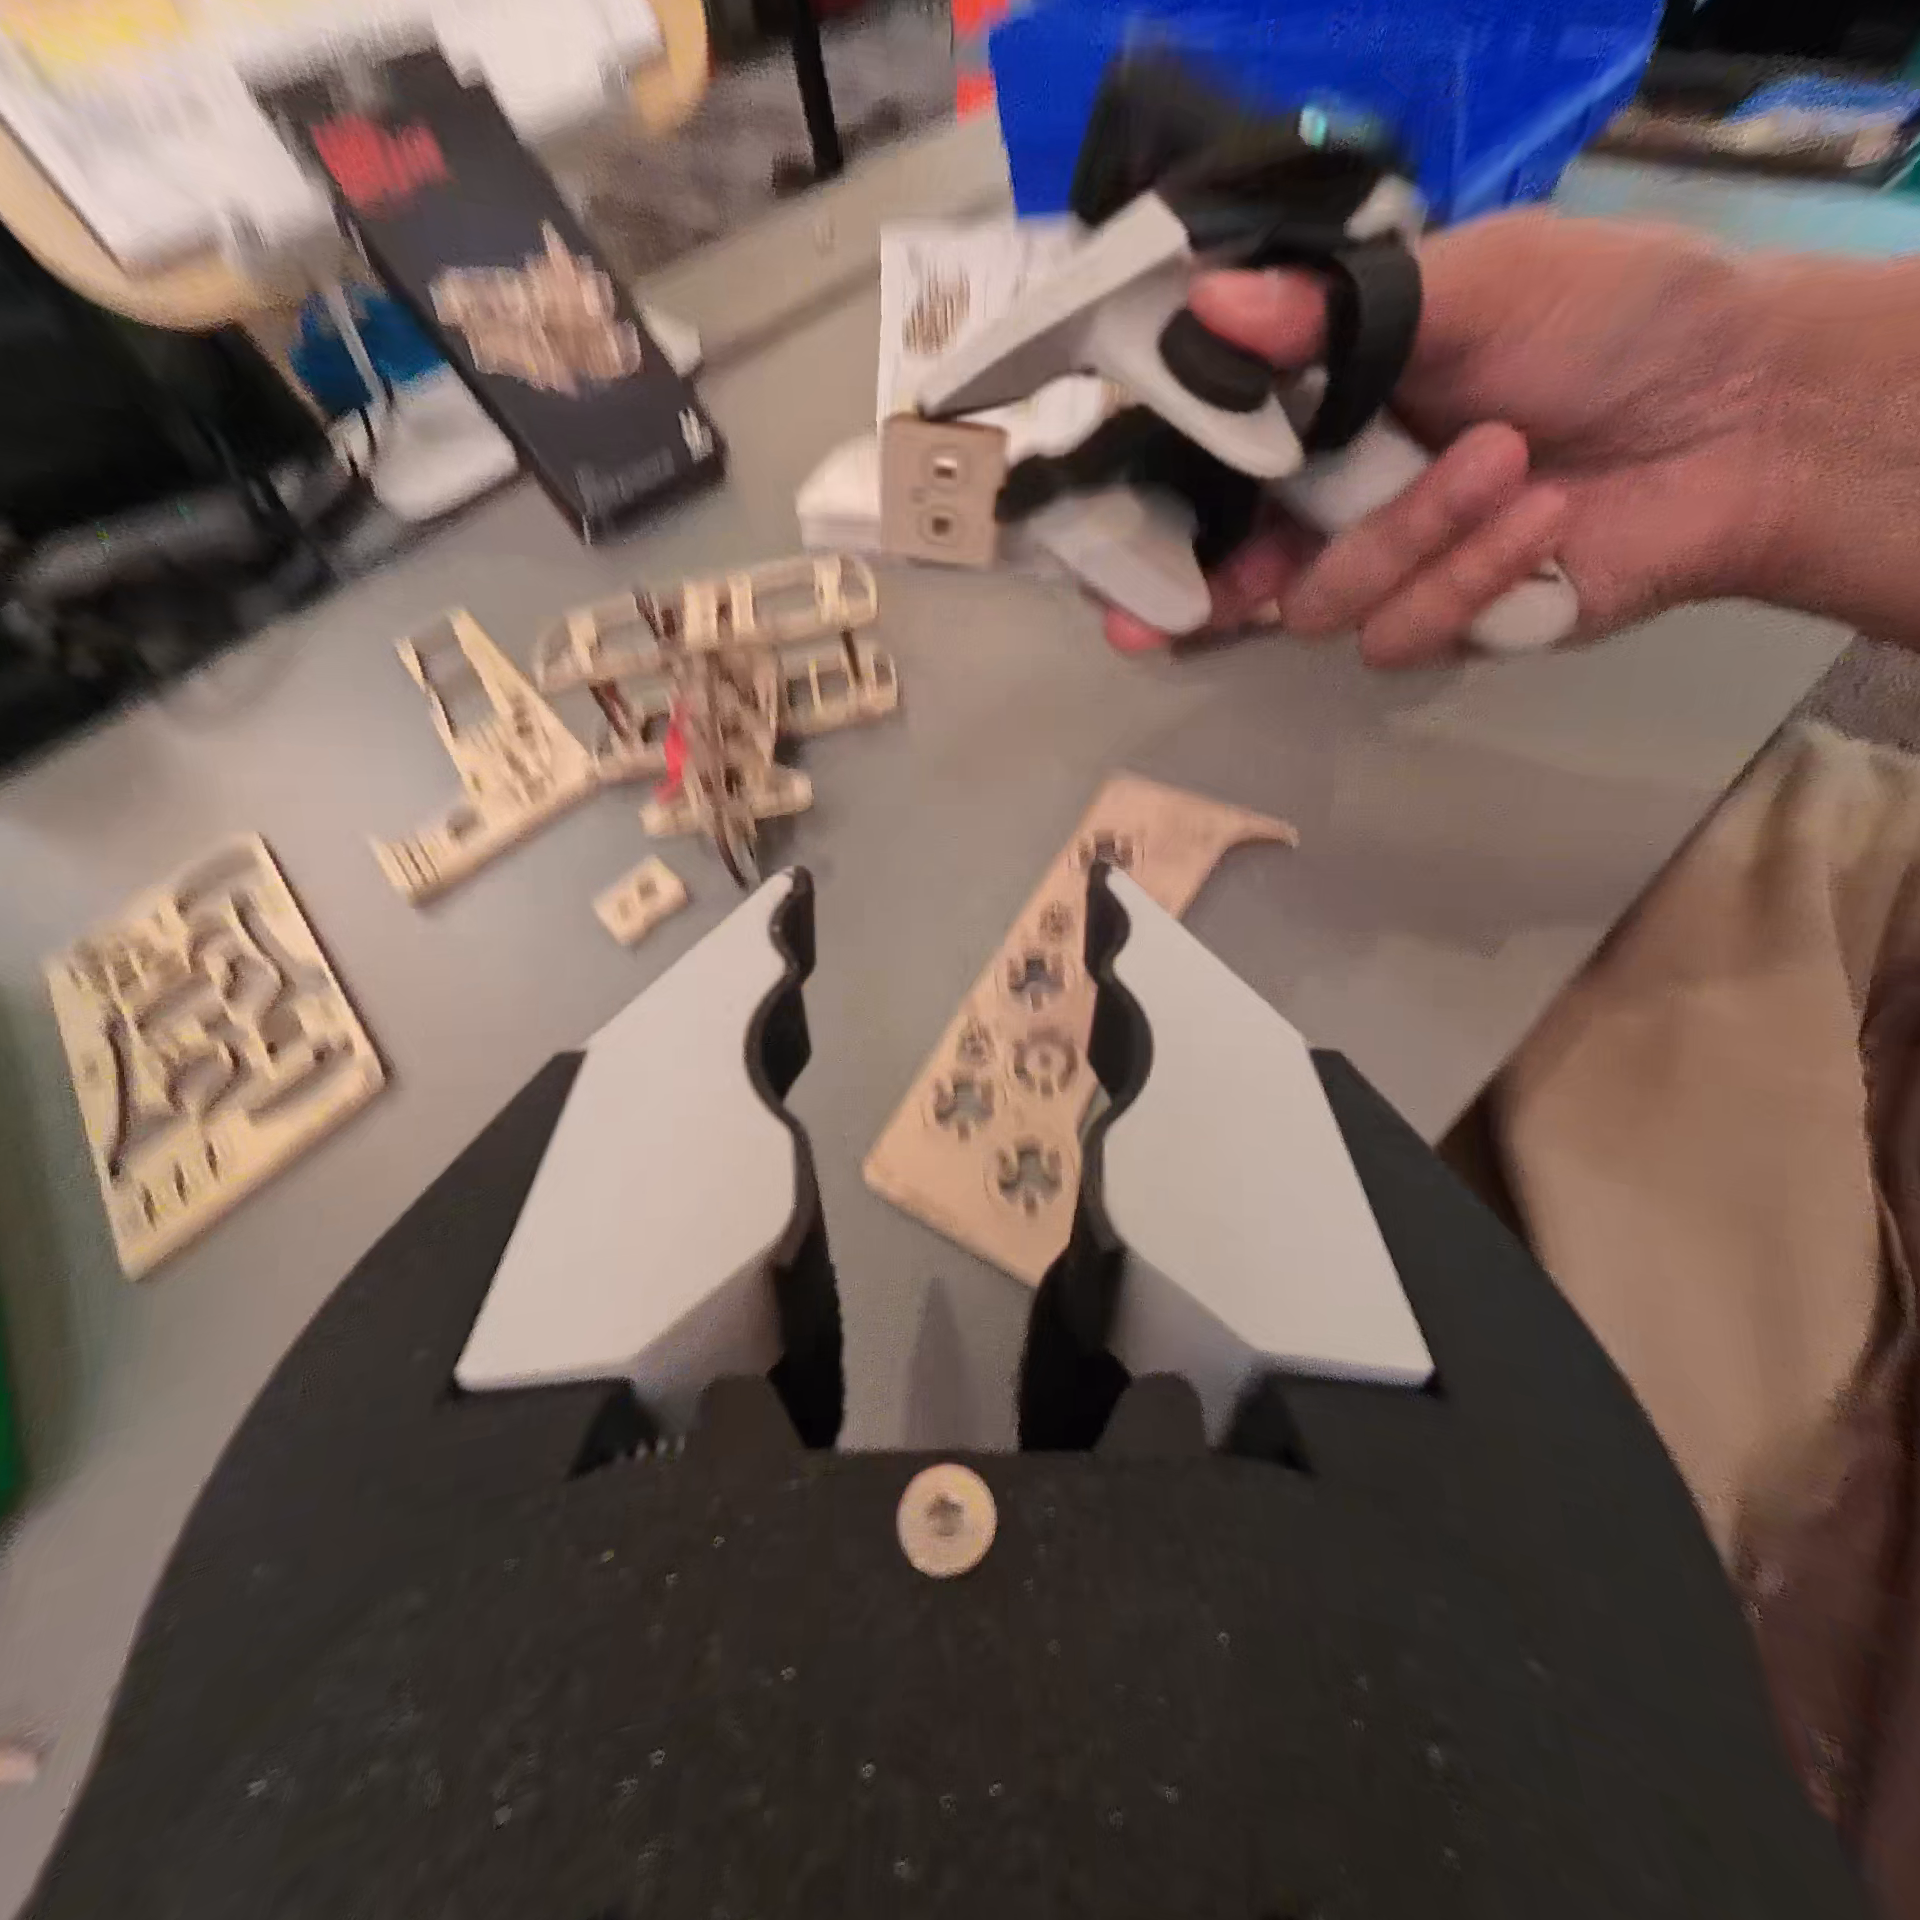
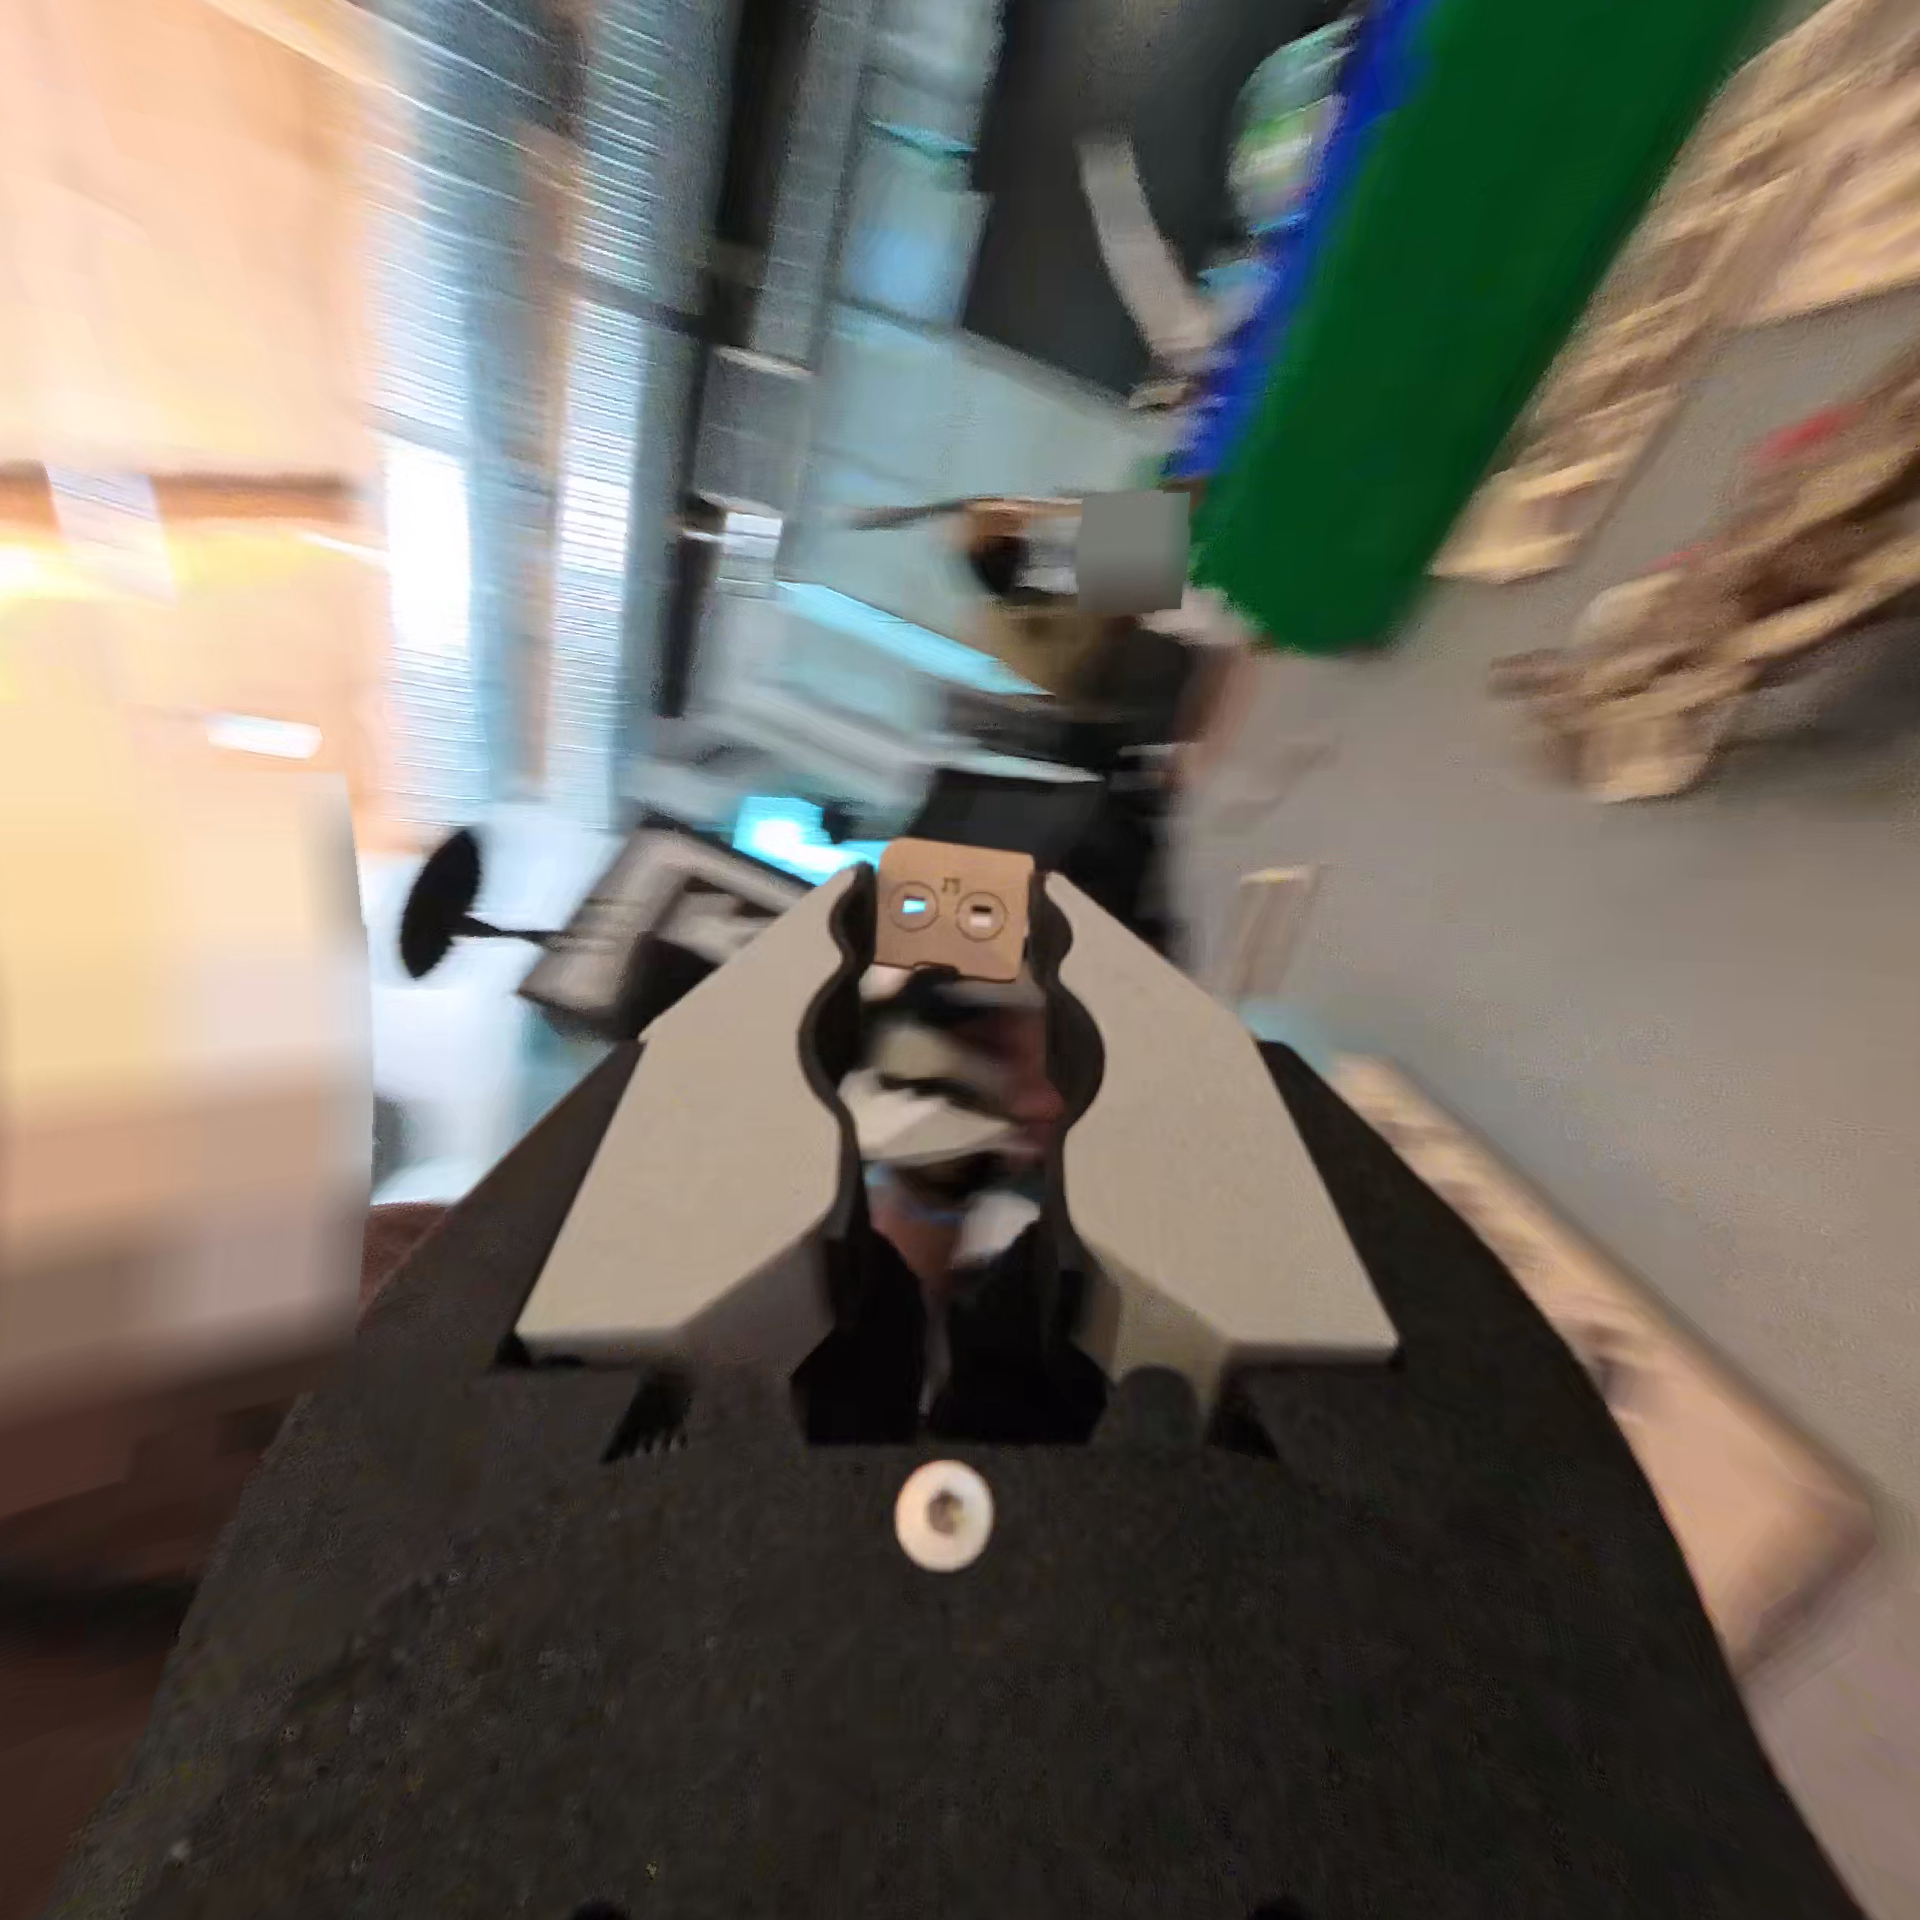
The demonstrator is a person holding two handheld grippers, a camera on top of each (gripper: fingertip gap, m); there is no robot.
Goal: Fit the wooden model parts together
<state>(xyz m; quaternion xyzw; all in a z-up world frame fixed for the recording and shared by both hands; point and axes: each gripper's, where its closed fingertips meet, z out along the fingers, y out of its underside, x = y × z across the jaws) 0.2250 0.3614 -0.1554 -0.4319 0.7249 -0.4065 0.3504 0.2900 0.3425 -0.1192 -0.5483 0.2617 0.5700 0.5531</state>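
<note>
My left gripper (image 1: 945, 894) is open and empty, held low over the grey table (image 1: 1351, 831). Just beyond its tips lies a part-built wooden model (image 1: 717, 707) with a red bit in it. A small two-hole wooden piece (image 1: 639, 899) lies left of the tips. A long wooden sheet with gear cut-outs (image 1: 1039, 1018) lies under the right finger. My right gripper (image 2: 951, 914) is shut on a small two-hole wooden plate (image 2: 954, 912) and holds it in the air. In the left wrist view that gripper (image 1: 1122, 416) and the plate (image 1: 940, 501) show at the back right, held by a hand (image 1: 1579, 447).
A square wooden sheet with cut-outs (image 1: 208, 1049) lies at the left. A triangular wooden frame (image 1: 488, 748) lies beside the model. A black box (image 1: 520, 312) stands at the back, white leaflets (image 1: 842, 499) behind the plate. The table edge (image 1: 1662, 914) runs along the right.
</note>
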